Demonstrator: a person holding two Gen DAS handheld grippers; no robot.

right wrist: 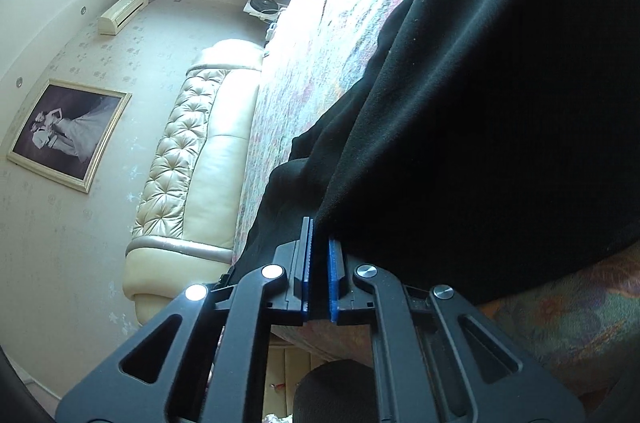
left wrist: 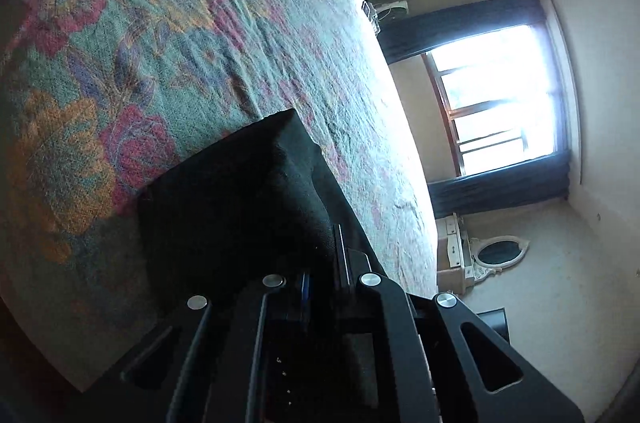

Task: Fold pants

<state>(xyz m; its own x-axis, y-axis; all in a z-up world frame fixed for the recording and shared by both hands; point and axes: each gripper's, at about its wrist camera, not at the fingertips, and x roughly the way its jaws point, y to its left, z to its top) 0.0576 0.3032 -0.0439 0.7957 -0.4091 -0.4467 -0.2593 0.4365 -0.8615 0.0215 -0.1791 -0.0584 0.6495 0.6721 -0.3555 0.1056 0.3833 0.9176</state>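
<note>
The black pants (left wrist: 240, 199) lie on the flowered bedspread (left wrist: 160, 35). In the left wrist view a corner of them rises into my left gripper (left wrist: 324, 255), whose jaws are closed on the cloth. In the right wrist view the pants (right wrist: 500, 103) hang as a broad dark sheet up and to the right. My right gripper (right wrist: 320, 239) is shut on their edge, the blue pads (right wrist: 334, 275) pinching the fabric over the bed (right wrist: 304, 71).
A cream tufted headboard (right wrist: 192, 159) stands at the bed's end. A bright window with dark curtains (left wrist: 500, 103) is beyond the bed. A white dresser with an oval mirror (left wrist: 492, 255) stands by the wall. A framed picture (right wrist: 64, 135) hangs on the wall.
</note>
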